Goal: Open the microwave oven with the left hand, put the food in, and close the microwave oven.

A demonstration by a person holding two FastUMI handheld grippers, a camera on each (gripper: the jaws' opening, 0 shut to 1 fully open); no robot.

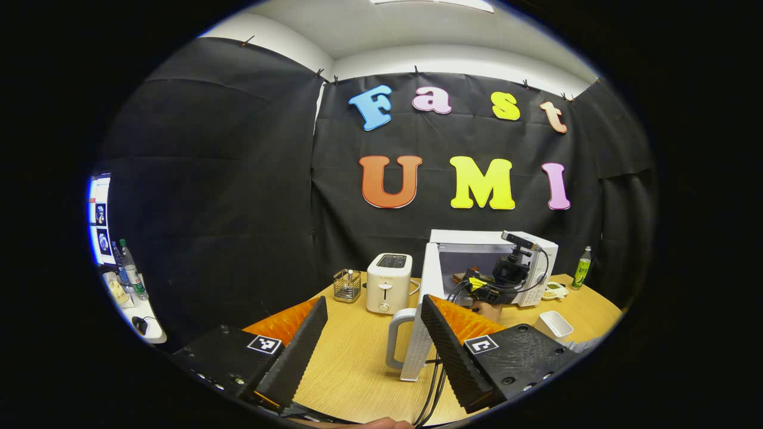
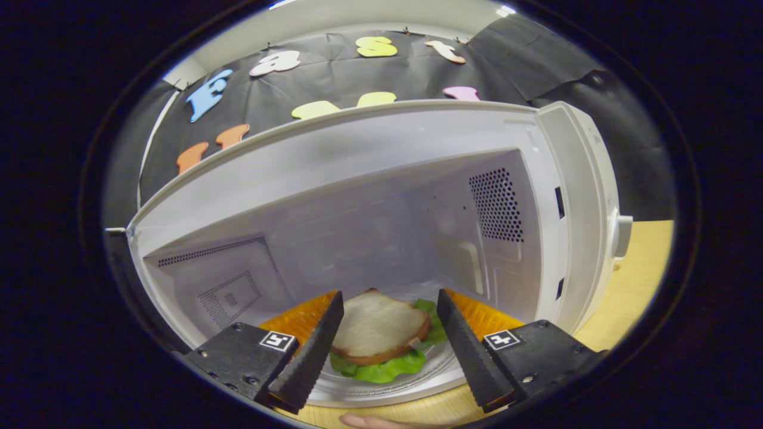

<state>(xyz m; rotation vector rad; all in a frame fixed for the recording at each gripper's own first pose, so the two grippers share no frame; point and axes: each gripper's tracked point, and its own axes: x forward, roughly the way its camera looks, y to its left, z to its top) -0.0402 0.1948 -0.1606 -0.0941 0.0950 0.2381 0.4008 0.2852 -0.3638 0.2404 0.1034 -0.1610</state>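
Sandwich [image 2: 381,333] between parted fingers [image 2: 307,357] — inside microwave [image 2: 417,143]

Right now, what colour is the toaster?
Cream-white toaster; the left gripper view shows it best.

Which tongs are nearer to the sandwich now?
Right. The right tongs sit open at the sandwich inside the microwave; the left tongs are back over the table.

Bright, even light falls from a ceiling panel [image 1: 435,5] at the top of the left gripper view, both views stay sharp at center, straight lines bow toward the edges, and the microwave cavity [image 2: 369,232] in the right gripper view glows softly without glare.
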